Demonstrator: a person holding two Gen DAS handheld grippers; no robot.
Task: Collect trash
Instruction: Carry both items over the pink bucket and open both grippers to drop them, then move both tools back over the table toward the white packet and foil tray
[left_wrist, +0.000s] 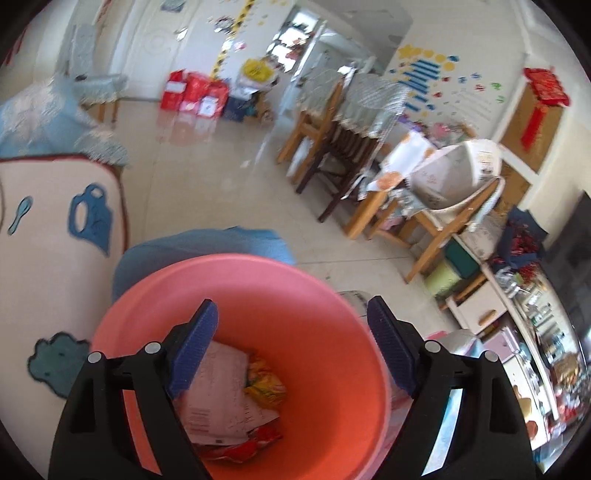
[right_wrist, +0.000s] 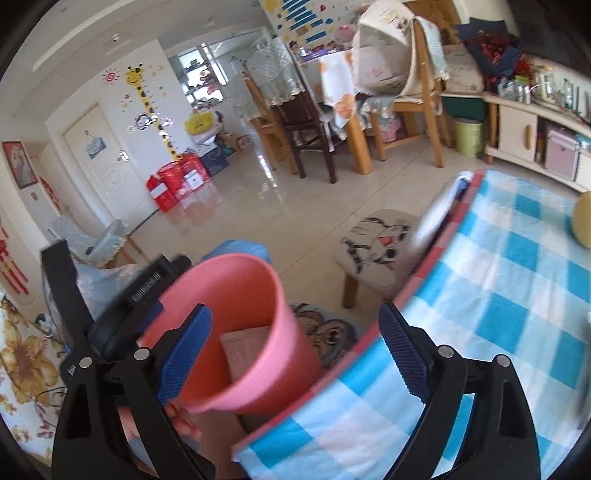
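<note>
Several bits of trash (left_wrist: 236, 398), paper and bright wrappers, lie at the bottom of the pink bin (left_wrist: 258, 295), which stands just off the near edge of the checked table (right_wrist: 498, 295), beside a small stool (right_wrist: 384, 251). The left gripper (left_wrist: 291, 354) hangs over the bin's mouth, jaws wide and empty. The right gripper (right_wrist: 295, 354) also stands wide with nothing in it, the bin's rim between its fingers. A careless sweep could likely tip the bin and spill it, since both tools crowd the rim. The stool and table edge hem in the approach.
</note>
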